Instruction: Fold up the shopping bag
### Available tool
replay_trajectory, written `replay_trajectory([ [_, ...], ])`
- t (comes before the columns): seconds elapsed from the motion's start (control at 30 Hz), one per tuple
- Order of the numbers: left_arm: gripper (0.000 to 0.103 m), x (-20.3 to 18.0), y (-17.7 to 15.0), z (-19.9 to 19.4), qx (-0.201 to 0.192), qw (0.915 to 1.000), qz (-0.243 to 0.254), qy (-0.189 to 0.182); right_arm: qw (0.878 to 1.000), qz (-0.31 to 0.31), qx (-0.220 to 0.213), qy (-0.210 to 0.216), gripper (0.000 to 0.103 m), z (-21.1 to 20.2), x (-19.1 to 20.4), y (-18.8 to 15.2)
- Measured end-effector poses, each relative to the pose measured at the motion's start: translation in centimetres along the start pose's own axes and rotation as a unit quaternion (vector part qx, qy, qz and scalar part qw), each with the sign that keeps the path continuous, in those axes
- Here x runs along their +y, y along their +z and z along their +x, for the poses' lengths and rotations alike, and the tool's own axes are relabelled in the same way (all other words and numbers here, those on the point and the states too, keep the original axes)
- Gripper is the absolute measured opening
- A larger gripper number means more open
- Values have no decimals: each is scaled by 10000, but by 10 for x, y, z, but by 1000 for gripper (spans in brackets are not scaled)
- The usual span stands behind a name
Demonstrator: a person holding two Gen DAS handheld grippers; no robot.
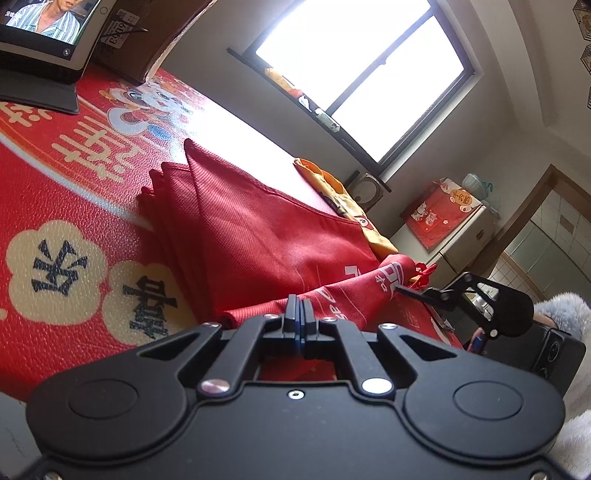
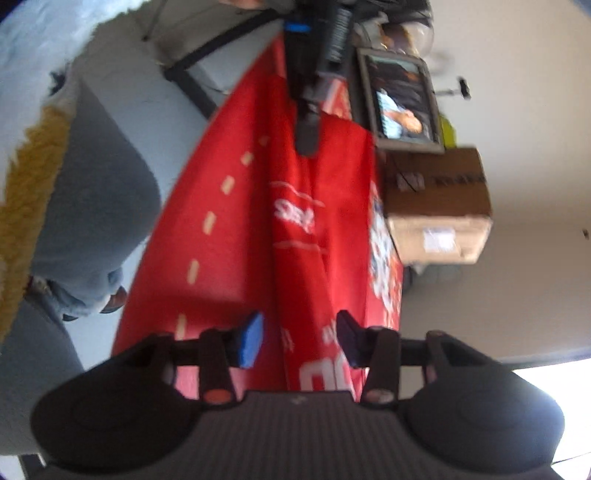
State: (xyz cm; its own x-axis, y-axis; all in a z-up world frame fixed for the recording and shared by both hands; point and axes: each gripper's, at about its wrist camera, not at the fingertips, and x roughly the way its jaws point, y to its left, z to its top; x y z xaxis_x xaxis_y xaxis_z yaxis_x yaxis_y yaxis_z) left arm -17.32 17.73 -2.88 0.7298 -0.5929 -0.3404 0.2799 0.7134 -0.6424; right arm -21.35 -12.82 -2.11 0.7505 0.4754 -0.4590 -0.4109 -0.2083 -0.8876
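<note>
1. Shopping bag (image 1: 266, 236), red non-woven fabric with white print, is seen lying partly folded on the worktop (image 1: 74, 177), which is covered by a red mat printed with cream flowers and characters.
2. Left gripper (image 1: 300, 314) is seen with its fingers clenched at the bag's near edge; whether fabric is pinched between them cannot be told.
3. Right gripper (image 2: 301, 338) is shown in a blurred view, with its fingers standing apart on either side of a raised fold of the bag, not pressing it.
4. A tablet (image 1: 44, 33) showing video is propped at the far left of the worktop, with a cardboard box (image 2: 439, 206) beside it.
5. A bright window (image 1: 362, 70) is seen beyond the worktop.
</note>
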Motion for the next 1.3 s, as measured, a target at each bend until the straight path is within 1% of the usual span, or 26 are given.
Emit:
replay_trajectory([
  [0.13, 3, 3, 1, 0, 48, 9999, -54, -85, 9996, -201, -185, 53, 41, 9, -3, 12],
  [0.23, 3, 5, 2, 1, 77, 9998, -99, -139, 9992, -311, -222, 108, 39, 15, -5, 19],
  [0.43, 3, 9, 2, 1, 79, 9996, -155, -215, 9977, -623, -228, 149, 39, 22, -8, 25],
  [0.57, 3, 11, 3, 2, 82, 9995, -188, -244, 9980, -579, -198, 149, 37, 28, -10, 28],
  [0.93, 3, 14, 5, 2, 72, 9993, -269, -255, 9965, -813, -92, 194, 36, 42, -16, 35],
  [0.97, 3, 14, 5, 2, 74, 9993, -266, -258, 9964, -815, -88, 204, 32, 42, -16, 35],
  [1.0, 3, 14, 6, 3, 76, 9993, -263, -260, 9964, -808, -71, 266, 19, 42, -15, 35],
  [1.03, 3, 14, 6, 3, 80, 9993, -254, -263, 9963, -771, -45, 366, 13, 42, -13, 35],
  [1.07, 3, 13, 6, 3, 89, 9993, -234, -263, 9971, -678, -39, 349, 12, 42, -9, 34],
  [1.1, 3, 13, 6, 3, 100, 9994, -209, -261, 9984, -511, -47, 216, 10, 41, -4, 32],
  [1.13, 3, 12, 7, 4, 118, 9994, -187, -268, 9992, -368, -48, 129, 10, 40, -1, 31],
  [1.23, 3, 10, 9, 11, 241, 9989, -141, -364, 9996, 138, 120, 210, 10, 36, -5, 31],
  [1.3, 3, 8, 12, 17, 335, 9985, -74, -416, 9987, 310, 306, 256, 10, 30, -5, 31],
])
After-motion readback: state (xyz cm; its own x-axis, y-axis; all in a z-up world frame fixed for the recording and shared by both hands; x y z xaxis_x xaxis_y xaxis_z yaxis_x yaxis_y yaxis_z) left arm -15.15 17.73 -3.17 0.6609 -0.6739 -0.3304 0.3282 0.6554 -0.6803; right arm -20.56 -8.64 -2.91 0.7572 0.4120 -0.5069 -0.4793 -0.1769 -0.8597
